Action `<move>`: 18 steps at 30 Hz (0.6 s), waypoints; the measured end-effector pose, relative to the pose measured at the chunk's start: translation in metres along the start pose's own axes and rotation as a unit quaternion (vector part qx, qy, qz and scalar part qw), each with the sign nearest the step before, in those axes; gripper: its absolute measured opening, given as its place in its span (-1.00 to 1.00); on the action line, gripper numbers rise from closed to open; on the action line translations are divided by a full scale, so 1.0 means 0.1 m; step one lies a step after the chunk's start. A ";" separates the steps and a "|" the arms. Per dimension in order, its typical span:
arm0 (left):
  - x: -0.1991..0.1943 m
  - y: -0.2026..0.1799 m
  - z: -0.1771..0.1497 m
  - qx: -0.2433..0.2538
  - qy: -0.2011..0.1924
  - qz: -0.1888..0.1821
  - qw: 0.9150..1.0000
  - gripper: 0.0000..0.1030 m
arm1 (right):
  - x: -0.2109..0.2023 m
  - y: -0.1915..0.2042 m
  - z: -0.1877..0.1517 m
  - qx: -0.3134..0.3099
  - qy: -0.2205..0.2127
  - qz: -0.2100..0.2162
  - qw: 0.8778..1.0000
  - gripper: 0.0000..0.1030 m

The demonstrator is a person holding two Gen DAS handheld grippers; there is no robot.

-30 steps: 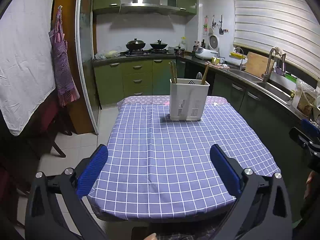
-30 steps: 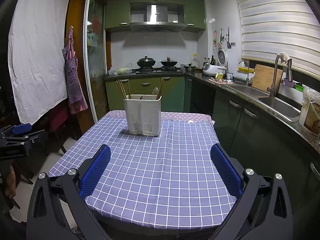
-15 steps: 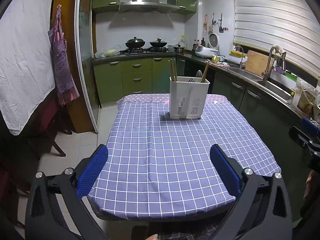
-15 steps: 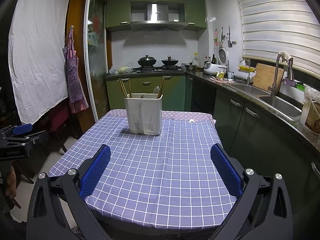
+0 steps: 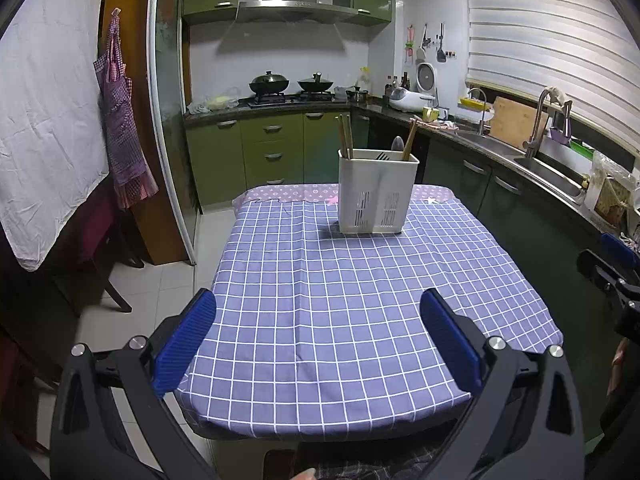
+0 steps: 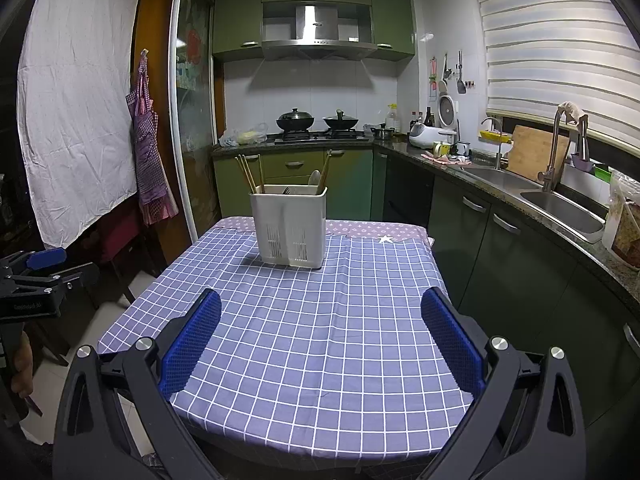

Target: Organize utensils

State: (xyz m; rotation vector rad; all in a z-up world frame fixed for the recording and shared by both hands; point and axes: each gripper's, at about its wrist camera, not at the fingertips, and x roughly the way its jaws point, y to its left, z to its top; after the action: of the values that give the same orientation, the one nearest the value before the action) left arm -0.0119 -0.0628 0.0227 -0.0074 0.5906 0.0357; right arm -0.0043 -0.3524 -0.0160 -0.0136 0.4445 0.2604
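A white slotted utensil holder (image 5: 376, 194) (image 6: 290, 226) stands upright at the far end of the table with the purple checked cloth (image 5: 340, 300) (image 6: 320, 320). Wooden chopsticks (image 5: 345, 136) (image 6: 249, 174), a spoon (image 5: 397, 143) (image 6: 315, 178) and a dark fork (image 5: 382, 156) stick out of it. My left gripper (image 5: 318, 318) hangs open over the near table edge, with nothing between its blue pads. My right gripper (image 6: 320, 320) is likewise open and empty, well short of the holder. Each gripper shows at the edge of the other's view.
A kitchen counter with a sink (image 6: 560, 204) runs along the right. A stove with two woks (image 5: 290, 82) is at the back. A chair (image 5: 96, 248) and a hanging apron (image 5: 122, 120) are on the left, by a white sheet (image 5: 44, 120).
Both views have tilted slightly, so the holder sits a little lower in frame. Both grippers stay open and empty; nothing on the table has moved.
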 end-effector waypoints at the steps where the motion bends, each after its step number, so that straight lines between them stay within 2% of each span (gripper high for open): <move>1: 0.00 0.00 0.00 0.000 0.000 0.000 1.000 0.88 | 0.01 0.00 0.00 -0.001 0.000 -0.001 1.000 0.91; 18: 0.01 -0.01 -0.02 0.002 0.002 -0.002 1.000 0.88 | 0.03 -0.01 0.00 0.000 0.002 0.002 1.000 0.91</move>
State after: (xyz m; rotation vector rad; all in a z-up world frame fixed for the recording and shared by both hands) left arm -0.0119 -0.0642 0.0200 -0.0054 0.5955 0.0304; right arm -0.0018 -0.3526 -0.0176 -0.0136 0.4491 0.2644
